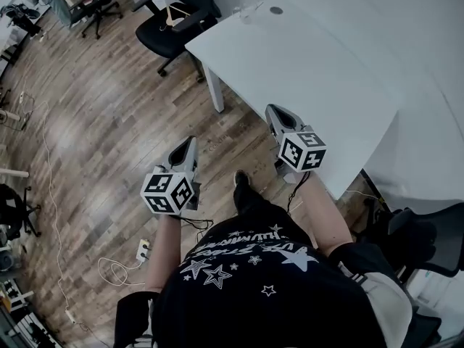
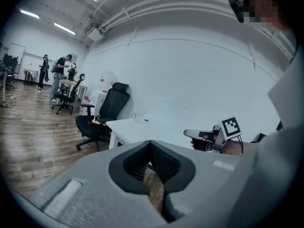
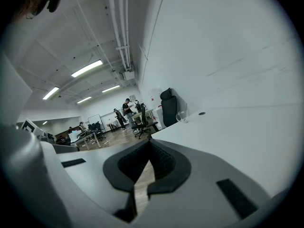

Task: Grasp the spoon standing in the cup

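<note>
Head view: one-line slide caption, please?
Left gripper and right gripper, both shut, near the white table; cup on its far corner.

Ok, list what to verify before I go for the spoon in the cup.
1. Clear glass cup in view, at the far end of the white table: ok.
2. Spoon standing in it: cannot tell, too small to make out.
3. Right gripper open for the grasp: not ok, its jaws are shut and empty.
4. Right gripper near the cup: not ok, it hangs at the table's near end.
5. Way across the table: ok, bare except for a small dark round disc beside the cup.
6. Left gripper out of the way: ok, shut, empty, off the table over the floor.
</note>
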`<state>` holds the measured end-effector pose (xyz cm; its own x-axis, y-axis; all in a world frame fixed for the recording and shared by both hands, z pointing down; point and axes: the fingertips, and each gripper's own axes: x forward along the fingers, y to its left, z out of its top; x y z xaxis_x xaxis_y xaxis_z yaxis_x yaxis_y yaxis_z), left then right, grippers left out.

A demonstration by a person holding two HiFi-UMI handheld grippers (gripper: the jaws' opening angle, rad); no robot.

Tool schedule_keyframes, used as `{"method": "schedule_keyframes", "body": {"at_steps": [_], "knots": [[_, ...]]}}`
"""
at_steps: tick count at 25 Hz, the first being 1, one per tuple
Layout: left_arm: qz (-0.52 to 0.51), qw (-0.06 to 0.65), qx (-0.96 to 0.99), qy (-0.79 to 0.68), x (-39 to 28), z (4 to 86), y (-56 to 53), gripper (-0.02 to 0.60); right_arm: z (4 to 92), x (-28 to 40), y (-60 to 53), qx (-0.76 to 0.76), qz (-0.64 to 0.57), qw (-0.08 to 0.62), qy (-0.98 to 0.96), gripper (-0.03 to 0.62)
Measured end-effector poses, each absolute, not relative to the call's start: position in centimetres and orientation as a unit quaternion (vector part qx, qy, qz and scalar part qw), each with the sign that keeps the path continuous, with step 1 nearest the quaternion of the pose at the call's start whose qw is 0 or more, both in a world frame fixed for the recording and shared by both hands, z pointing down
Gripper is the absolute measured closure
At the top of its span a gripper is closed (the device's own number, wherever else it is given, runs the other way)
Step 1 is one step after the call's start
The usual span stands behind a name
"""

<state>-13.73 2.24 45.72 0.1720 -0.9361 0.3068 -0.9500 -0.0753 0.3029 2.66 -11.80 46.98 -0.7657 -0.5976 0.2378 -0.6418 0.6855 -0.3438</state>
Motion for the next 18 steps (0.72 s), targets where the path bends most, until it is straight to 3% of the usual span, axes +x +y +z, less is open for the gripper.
{"method": "schedule_keyframes", "body": {"at_steps": [18], "knots": [[0.023,0.223,0.726,-0.650,-16.2,45.2,-13.6,0.575,46.9,1.0,-29.7,0.349,0.235,0.029,-0.907,0.585]]}}
